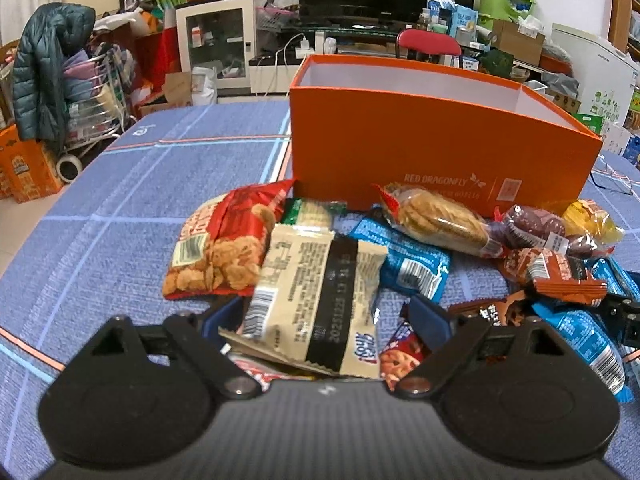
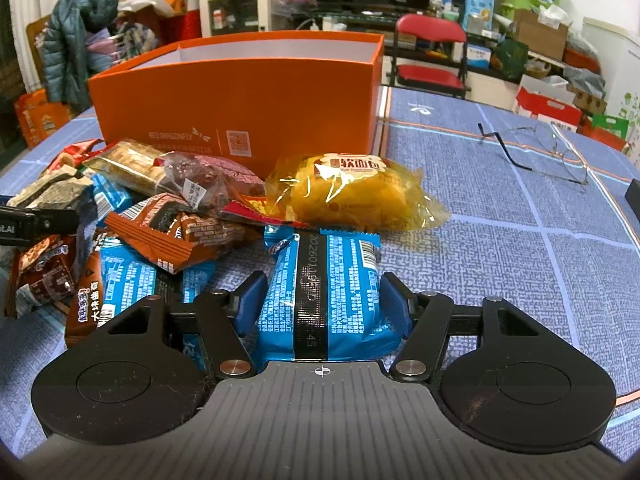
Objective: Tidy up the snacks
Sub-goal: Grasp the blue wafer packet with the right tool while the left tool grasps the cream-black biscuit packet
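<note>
Snacks (image 1: 440, 240) lie heaped on the blue table (image 1: 120, 220) against the orange box (image 1: 440, 140). Left tool (image 1: 324, 312) grips a beige packet (image 1: 316, 300) between its pads. Right tool (image 2: 322, 304) clamps a blue packet (image 2: 332, 300). Spectacles (image 2: 552, 148) lie apart.

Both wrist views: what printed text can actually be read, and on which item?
"RED DRAGONFLY": orange box front.
"软面包": yellow bread packet.
"大块曲奇": brown cookie packet.
Partly legible digits: black strip on the blue packet.
Barcodes, fine print: too small.
</note>
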The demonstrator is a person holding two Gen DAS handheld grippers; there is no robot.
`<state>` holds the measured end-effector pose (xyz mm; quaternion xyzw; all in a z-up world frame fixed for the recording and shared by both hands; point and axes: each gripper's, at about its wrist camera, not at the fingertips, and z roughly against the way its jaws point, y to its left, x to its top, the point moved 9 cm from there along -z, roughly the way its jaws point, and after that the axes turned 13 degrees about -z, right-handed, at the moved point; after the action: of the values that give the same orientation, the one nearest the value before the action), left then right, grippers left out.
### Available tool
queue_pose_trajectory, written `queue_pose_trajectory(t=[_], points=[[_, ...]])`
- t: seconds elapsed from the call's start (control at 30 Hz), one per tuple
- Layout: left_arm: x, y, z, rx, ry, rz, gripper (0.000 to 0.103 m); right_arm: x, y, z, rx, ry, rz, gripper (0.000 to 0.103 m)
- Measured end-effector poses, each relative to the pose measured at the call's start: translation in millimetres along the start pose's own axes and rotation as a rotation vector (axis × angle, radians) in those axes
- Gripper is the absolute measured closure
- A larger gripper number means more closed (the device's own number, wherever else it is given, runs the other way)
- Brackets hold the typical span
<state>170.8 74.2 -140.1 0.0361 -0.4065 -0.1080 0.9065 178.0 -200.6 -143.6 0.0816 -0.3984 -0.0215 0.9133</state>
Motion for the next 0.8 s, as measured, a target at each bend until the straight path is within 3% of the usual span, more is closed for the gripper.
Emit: queue_pose_trajectory(t=[0.3,0.47,0.8], points=[[-1.2,0.0,-1.6,-0.003,-0.002,-0.008,0.013,0.1,-0.6,0.0,0.001,0.001,-0.002,0.052],[-1.3,-1.7,-3.0,-0.027,0.004,-0.007,0.030,-0.2,1.2,-1.1,0.004,0.008,0.003,0.057],[-1.5,-0.3,-0.9,-0.036,0.005,0.012,0.035,0.2,7.6,0.6,0.009,0.019,0.010,0.066]])
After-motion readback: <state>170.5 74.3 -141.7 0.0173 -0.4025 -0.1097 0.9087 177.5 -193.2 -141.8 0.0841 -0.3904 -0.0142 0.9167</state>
